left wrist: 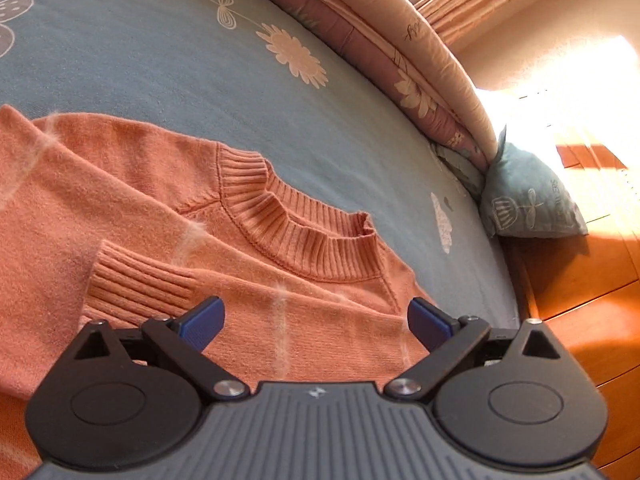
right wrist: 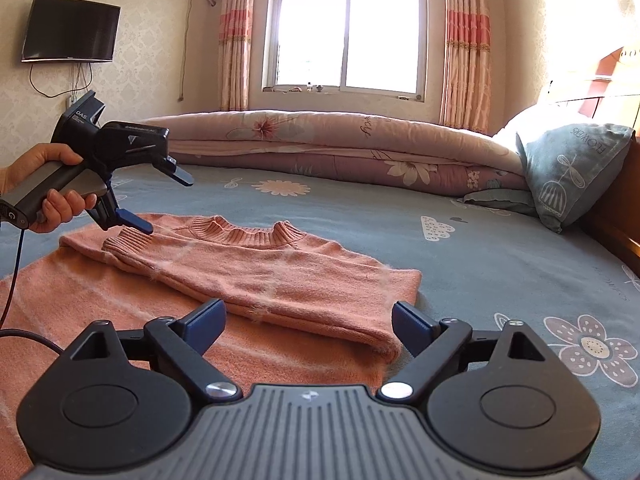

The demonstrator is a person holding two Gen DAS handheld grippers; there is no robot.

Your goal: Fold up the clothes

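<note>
As it lies on the blue bedsheet [right wrist: 460, 248], the orange sweater [right wrist: 280, 276] is partly folded: one sleeve [right wrist: 192, 264] is laid across the chest, its ribbed cuff [right wrist: 128, 242] just below the collar [right wrist: 248, 232], and the right side of the body looks turned in to a straight edge. The lower body spreads flat toward the camera.

Left gripper [right wrist: 160, 204] — jaws wide apart, holding nothing, its lower finger just over the cuff; contact cannot be confirmed. Right gripper [right wrist: 306, 328] — jaws likewise spread and empty, poised over the near folded edge.

Judgement: the sleeve fold appears set and the next fold is in preparation. To do it well, each gripper should pinch every layer at its corner, both should lift level and together, and the fold should be carried over without dragging the sleeve askew. Loose knit slips readily.

Beyond, a rolled quilt [right wrist: 340, 148] and a pillow [right wrist: 568, 172] sit well clear.
</note>
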